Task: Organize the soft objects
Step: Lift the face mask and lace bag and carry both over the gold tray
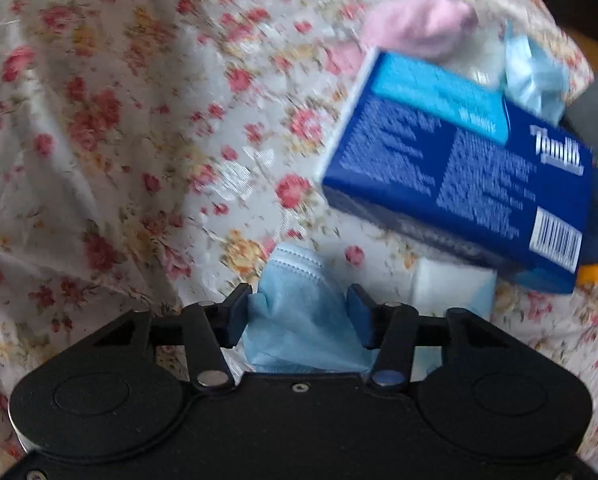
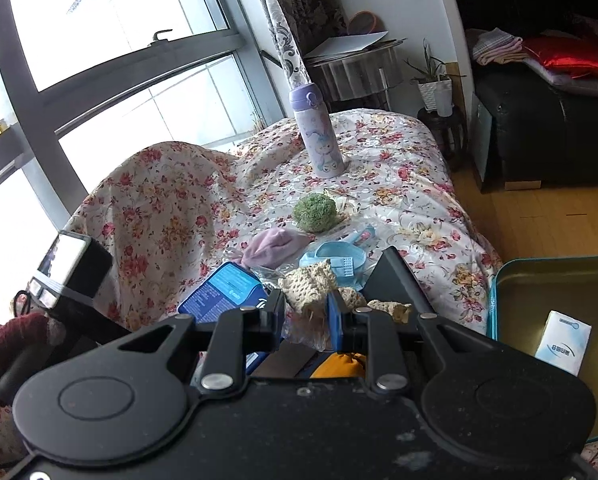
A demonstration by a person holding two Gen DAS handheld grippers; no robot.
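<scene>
- Gripping is the step in hand: the left gripper (image 1: 299, 316) has its tongs pinching a crumpled blue face mask (image 1: 295, 304) on the floral cloth (image 1: 119, 128), and the right gripper (image 2: 305, 314) has its tongs pressed on a beige crocheted piece (image 2: 309, 284); both soft things look caught, neither yet put away
- Next, I judge, each catch must be lifted clear and carried to the teal-rimmed tray (image 2: 499, 280) off the cloth's right edge, where a small white packet (image 2: 565, 344) already lies; the mask is thin and may slip, so a steady lift is called for
- Other soft things wait toward the middle of the cloth: a pink cloth lump (image 2: 275, 246), a green fuzzy ball (image 2: 314, 207), a pale blue strap-like item (image 2: 335, 256); a blue tissue box (image 1: 459, 168) lies just beside the mask; a lilac bottle (image 2: 319, 132) stands near the far edge
- Hard to make out: the left view is blurred, the box print unreadable; the white thing (image 1: 451, 288) under the box is half hidden; whether the mask has left the cloth I cannot tell; the tray is cut off by the frame
</scene>
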